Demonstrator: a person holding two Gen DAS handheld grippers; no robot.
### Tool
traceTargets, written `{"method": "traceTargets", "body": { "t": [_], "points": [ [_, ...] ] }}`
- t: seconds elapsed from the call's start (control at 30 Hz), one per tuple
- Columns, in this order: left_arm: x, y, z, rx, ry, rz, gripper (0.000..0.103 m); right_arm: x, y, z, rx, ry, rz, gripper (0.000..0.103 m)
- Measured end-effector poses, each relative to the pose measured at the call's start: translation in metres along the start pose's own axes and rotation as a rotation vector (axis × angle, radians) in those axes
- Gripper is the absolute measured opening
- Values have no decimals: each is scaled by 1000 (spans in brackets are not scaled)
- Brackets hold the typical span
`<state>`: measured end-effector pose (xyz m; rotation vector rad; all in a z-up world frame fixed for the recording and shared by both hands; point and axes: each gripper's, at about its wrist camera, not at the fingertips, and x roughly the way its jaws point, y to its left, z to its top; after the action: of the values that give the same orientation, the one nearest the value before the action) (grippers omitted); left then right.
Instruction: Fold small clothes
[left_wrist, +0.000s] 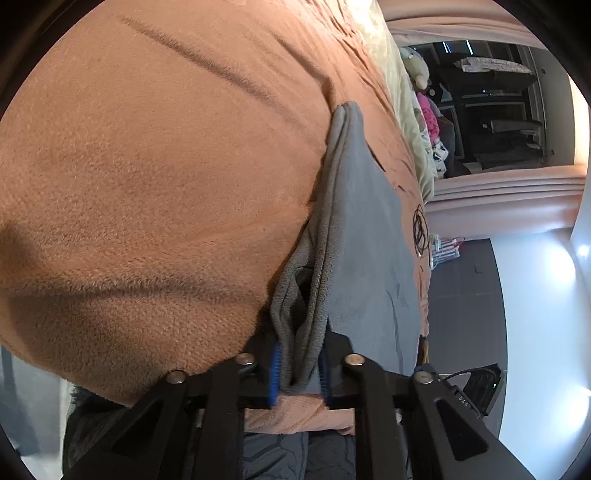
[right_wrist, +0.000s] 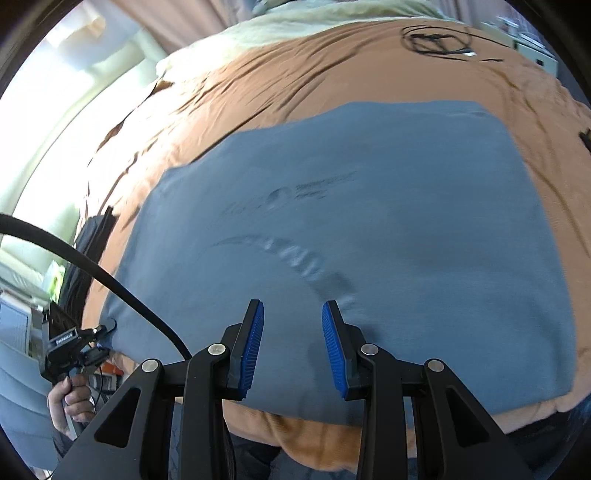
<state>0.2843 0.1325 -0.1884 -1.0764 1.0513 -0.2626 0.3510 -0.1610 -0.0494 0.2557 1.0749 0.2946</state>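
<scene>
While the left gripper (left_wrist: 299, 373) pinches one corner of the grey cloth (right_wrist: 351, 229), the right gripper (right_wrist: 293, 347) hangs open and empty over the near edge, spread flat on the orange blanket (right_wrist: 295, 81).

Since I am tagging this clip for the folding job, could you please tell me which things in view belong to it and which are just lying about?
Belong to the job:
- grey garment, spread on the bed
- left claw, shut on the garment's bunched edge
- right claw, open above the garment

Just lying about:
- orange blanket
- black cable coil
- pale yellow bedding
- pink clothes
</scene>
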Motion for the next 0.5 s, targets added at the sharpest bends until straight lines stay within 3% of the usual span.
{"method": "traceTargets", "body": {
  "t": [0.3, 0.5],
  "points": [
    [-6, 3, -3, -12, 1, -5, 8, 59, 30, 21, -86, 86, -32, 30],
    [-7, 4, -6, -34, -3, -8, 8, 90, 30, 49, -106, 91, -74, 27]
  ]
}}
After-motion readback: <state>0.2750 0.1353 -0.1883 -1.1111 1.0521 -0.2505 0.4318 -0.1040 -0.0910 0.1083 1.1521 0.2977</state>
